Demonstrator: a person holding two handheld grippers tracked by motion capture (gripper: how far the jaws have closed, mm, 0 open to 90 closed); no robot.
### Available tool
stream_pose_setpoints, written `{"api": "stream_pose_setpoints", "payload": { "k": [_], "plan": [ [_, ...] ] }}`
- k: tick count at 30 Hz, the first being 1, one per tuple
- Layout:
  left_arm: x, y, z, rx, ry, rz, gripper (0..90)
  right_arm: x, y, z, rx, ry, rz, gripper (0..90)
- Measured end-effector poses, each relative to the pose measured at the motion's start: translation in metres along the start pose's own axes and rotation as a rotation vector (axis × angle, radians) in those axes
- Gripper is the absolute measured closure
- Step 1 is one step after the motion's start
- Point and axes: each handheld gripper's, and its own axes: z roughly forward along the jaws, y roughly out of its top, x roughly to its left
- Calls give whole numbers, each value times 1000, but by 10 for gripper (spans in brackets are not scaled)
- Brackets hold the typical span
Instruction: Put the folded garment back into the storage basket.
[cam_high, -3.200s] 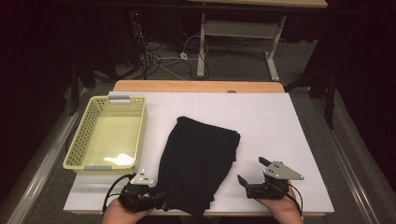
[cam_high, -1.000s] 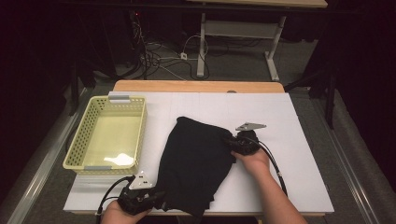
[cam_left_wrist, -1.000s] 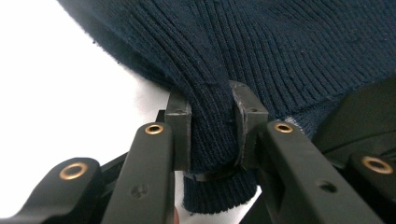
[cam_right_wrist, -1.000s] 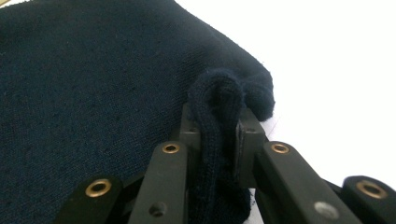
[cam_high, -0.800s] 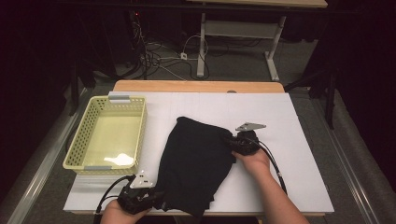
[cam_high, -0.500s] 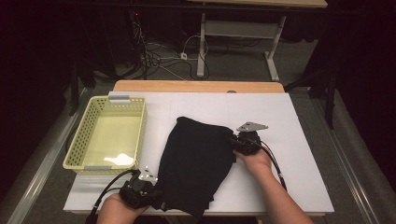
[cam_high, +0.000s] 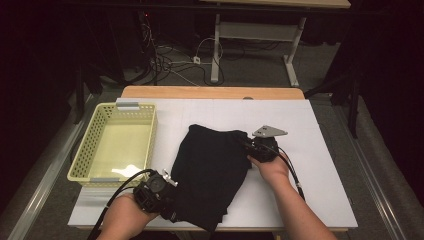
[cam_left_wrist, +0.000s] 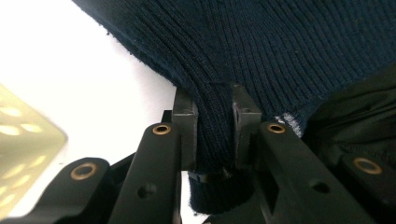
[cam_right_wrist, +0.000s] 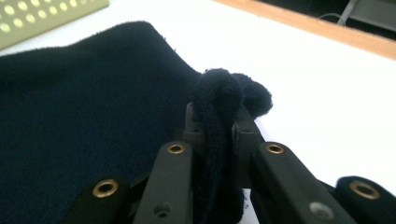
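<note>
A dark navy knit garment (cam_high: 210, 170) lies folded on the white table (cam_high: 325, 170), and each gripper pinches one edge of it. My left gripper (cam_high: 172, 201) is at the near left edge. In the left gripper view, the left gripper (cam_left_wrist: 214, 119) is shut on a fold of the ribbed knit garment (cam_left_wrist: 280, 51), lifted a little off the table. My right gripper (cam_high: 248, 146) is at the far right corner. In the right gripper view, the right gripper (cam_right_wrist: 217, 128) is shut on a bunched corner of the garment (cam_right_wrist: 84, 112).
A pale yellow perforated basket (cam_high: 80, 162) stands at the table's left, close to my left hand. The table's wooden far edge (cam_high: 210, 92) runs behind the garment. Bare white surface lies right of my right hand. Cables trail from both grippers toward the front.
My left hand has risen slightly and shifted toward the garment, lifting the pinched edge. Since the earliest frame, the right gripper has moved from the front edge to the garment's far right corner.
</note>
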Motion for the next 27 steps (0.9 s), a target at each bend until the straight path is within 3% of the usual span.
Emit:
{"api": "stream_pose_setpoints", "payload": {
  "k": [7, 13, 19, 27],
  "plan": [
    [20, 3, -12, 26, 6, -39, 751, 7, 19, 3, -35, -13, -35, 822],
    [35, 3, -15, 62, -5, -69, 749, 12, 27, 19, -31, -13, -45, 822],
    [36, 5, -8, 95, -15, -77, 749, 11, 15, 38, 12, -20, -14, 821],
    [37, 6, -4, 118, -14, -66, 749, 6, -2, 48, 64, -30, 21, 815]
  ]
}}
